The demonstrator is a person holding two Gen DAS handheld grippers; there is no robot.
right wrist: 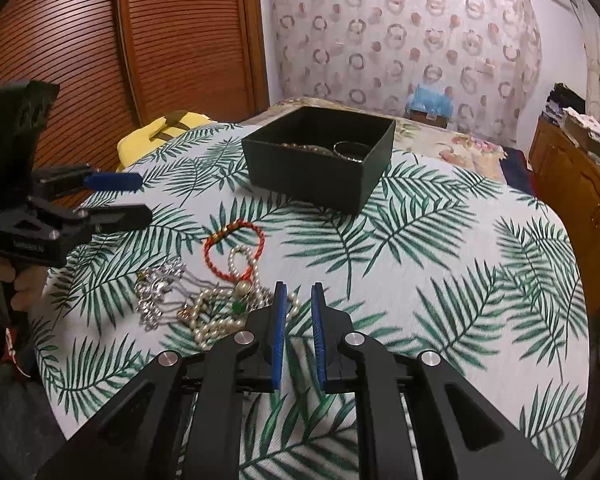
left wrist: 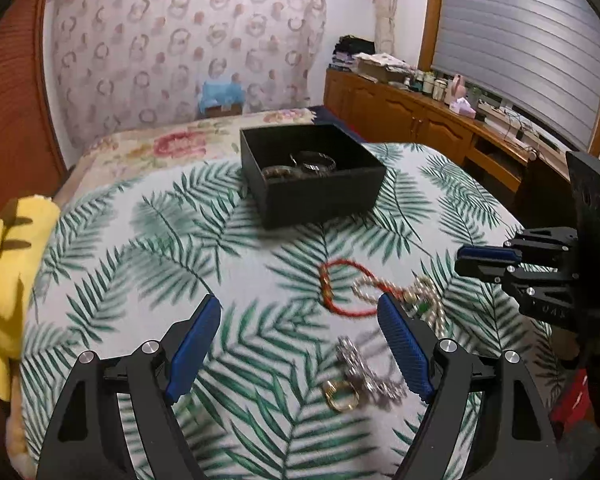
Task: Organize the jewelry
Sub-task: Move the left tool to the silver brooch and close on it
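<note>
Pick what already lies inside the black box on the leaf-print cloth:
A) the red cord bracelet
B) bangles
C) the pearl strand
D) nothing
B: round bangles show inside the black box, while the red cord bracelet and pearl strand lie on the cloth.

Dim, warm indoor light, no hard shadows. Strong fisheye bend in both views, black vignette at corners. Motion blur on jewelry pile (left wrist: 364, 336) & palm-print cloth (left wrist: 140, 240); black box (right wrist: 320, 160) sharper. No glare.
</note>
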